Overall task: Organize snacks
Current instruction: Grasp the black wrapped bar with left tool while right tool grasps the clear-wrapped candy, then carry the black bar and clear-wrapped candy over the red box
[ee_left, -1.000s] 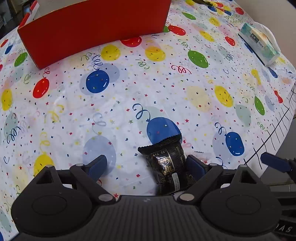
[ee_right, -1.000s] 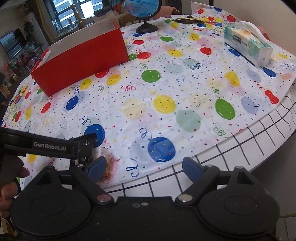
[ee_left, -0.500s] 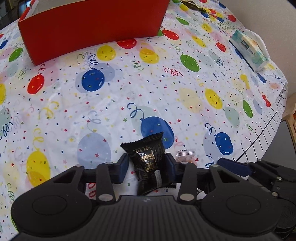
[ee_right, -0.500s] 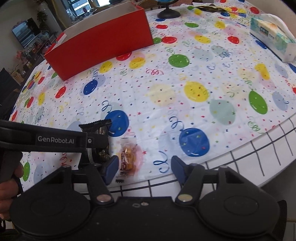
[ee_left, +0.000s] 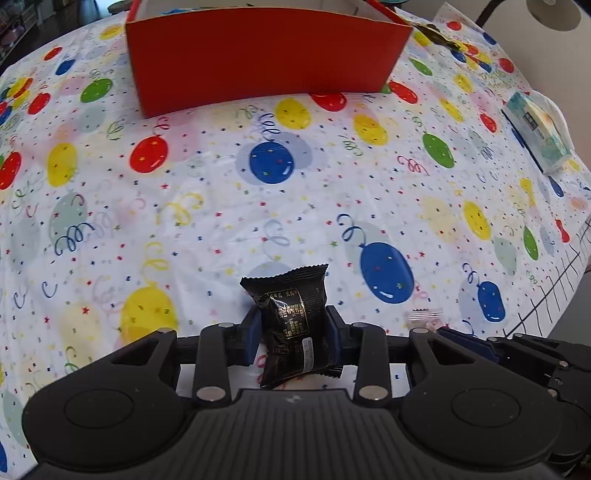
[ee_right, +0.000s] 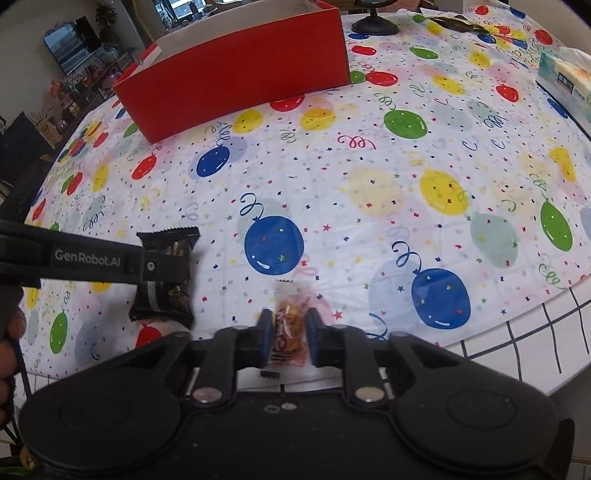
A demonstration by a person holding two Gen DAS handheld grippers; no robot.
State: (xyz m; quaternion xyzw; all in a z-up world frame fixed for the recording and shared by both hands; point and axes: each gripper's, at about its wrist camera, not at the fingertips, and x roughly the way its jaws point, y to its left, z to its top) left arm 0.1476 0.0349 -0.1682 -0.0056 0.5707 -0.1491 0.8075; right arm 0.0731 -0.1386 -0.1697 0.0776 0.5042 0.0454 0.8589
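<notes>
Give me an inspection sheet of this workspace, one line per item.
Surface: table under a balloon-print plastic cloth.
Job's things: black foil snack packet; small clear packet of orange sweets; open red cardboard box at the far side.
Clutter: tissue pack; black globe stand.
Tongs: left tongs shut on the black packet; right tongs shut on the sweets.
Cables: nothing seen.
Surroundings: television, shelves.

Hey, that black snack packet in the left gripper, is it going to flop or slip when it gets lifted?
The black snack packet looks puffy and holds its shape between the left gripper pads, so it is probably light and only slightly floppy. Its glossy wrapper may slip. The pinch sits mid-body, so the crimped ends will likely sag little.
</notes>
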